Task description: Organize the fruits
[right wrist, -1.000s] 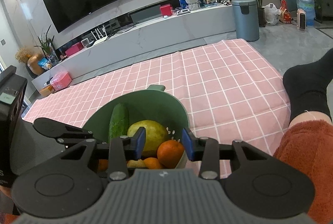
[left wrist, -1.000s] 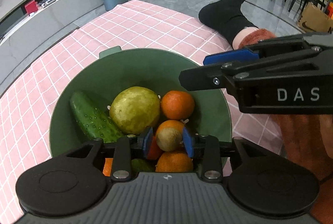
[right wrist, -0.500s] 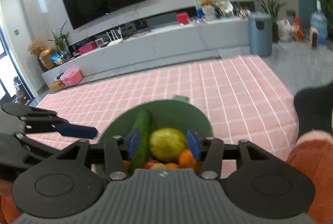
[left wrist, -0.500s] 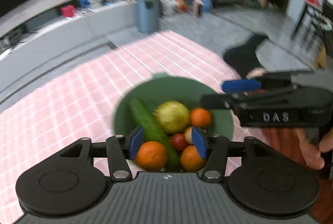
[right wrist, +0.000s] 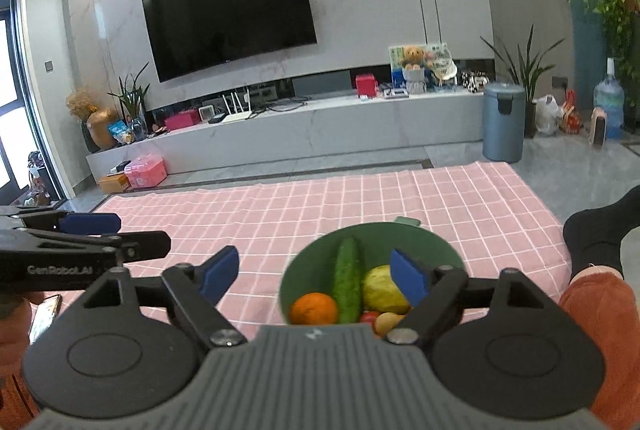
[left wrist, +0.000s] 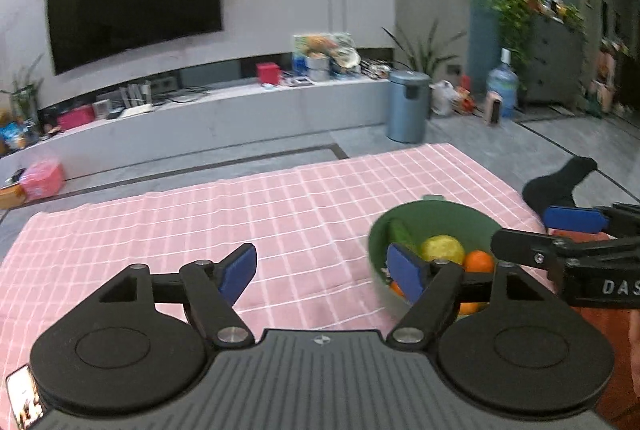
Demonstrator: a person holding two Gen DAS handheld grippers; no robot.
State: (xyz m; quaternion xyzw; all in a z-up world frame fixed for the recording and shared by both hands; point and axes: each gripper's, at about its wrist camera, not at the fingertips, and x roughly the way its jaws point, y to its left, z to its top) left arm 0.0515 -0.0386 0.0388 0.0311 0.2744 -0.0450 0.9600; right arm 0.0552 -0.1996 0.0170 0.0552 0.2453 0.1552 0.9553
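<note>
A green bowl [right wrist: 424, 236] sits on the pink checked cloth [right wrist: 320, 202] and holds a cucumber [right wrist: 347, 280], a yellow-green fruit [right wrist: 380, 290], an orange [right wrist: 314, 308], a red fruit [right wrist: 369, 317] and a pale one. My right gripper [right wrist: 316, 274] is open and empty, above the bowl's near side. In the left wrist view the bowl [left wrist: 440, 214] is at the right, with the yellow-green fruit [left wrist: 442, 249] and an orange [left wrist: 479, 261]. My left gripper [left wrist: 324, 272] is open and empty over the cloth [left wrist: 240, 214], left of the bowl.
A grey bin [right wrist: 503, 122] and a water jug [right wrist: 609, 106] stand on the floor beyond the cloth. A person's black-socked foot [right wrist: 596, 230] lies at the cloth's right edge. A phone [right wrist: 44, 316] lies at the near left. A long TV bench [right wrist: 300, 134] lines the far wall.
My left gripper let go of the small fruit in the bowl, opened wide, rose and swung left. My right gripper opened wider and pulled back; both views tilted up.
</note>
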